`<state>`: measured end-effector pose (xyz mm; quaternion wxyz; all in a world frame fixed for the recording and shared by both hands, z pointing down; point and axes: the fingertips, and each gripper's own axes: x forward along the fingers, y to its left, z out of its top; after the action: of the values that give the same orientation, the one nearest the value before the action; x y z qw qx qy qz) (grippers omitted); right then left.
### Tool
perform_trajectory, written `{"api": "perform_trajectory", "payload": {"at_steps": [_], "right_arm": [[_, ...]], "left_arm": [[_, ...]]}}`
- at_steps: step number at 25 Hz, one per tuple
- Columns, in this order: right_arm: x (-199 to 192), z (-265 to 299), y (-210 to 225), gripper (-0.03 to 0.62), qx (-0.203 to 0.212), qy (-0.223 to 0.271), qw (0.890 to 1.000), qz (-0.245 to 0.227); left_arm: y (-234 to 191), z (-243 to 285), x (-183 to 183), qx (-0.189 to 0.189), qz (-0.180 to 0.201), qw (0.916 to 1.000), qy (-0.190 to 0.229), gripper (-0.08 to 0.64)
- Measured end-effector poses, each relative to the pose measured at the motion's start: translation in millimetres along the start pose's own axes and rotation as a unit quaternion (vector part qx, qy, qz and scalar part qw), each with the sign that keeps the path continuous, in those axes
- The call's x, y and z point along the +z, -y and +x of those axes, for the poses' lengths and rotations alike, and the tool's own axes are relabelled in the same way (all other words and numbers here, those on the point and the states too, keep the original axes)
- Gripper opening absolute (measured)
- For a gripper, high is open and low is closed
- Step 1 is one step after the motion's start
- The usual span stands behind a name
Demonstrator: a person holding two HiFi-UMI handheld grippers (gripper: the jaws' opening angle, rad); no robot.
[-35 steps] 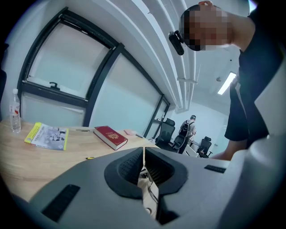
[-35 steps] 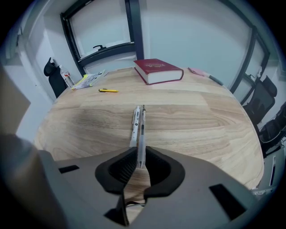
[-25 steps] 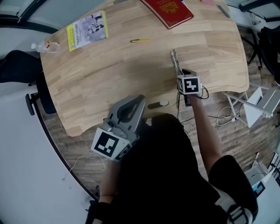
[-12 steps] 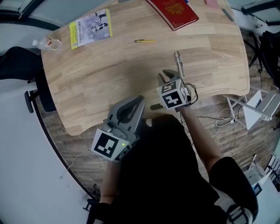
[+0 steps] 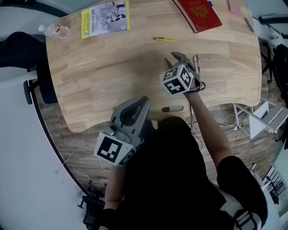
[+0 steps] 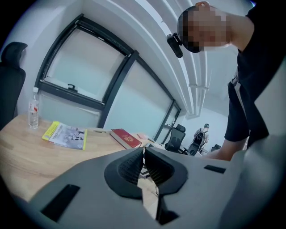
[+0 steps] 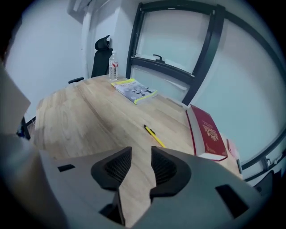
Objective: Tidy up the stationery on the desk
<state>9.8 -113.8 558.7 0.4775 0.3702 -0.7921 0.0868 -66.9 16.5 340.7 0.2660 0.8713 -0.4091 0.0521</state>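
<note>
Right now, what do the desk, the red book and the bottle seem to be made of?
The desk looks like matt light wood: joined planks, visible grain. The red book seems hardbound, its cover bearing a gold emblem. The bottle is probably clear plastic: see-through, with a label.

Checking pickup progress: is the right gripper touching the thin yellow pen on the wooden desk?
Apart. In the right gripper view, bare wooden desk separates the open, empty right gripper from the thin yellow pen lying ahead.
</note>
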Motion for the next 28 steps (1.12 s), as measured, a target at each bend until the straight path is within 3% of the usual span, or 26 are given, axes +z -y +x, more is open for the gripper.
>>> {"api": "perform_trajectory", "payload": {"at_steps": [5,13,21,28], "right_arm": [[9,45,28,0.152,-0.035,-0.022,0.998,-0.055],[7,98,42,0.11,-0.02,-0.082,0.991,-0.106],[11,106,42,0.055,-0.016,-0.082,0.988,-0.128],[8,93,38,0.041,-0.014,-0.068,0.992,-0.1]], "left_arm": [[-24,-6,2,0.022,-0.014,0.9996,0.0,0.04],[-49,1,2,0.03,-0.026,0.9992,-0.012,0.04],[-58,14,5,0.028,-0.03,0.999,-0.016,0.041],[-45,12,6,0.025,-0.02,0.9993,-0.016,0.04]]}}
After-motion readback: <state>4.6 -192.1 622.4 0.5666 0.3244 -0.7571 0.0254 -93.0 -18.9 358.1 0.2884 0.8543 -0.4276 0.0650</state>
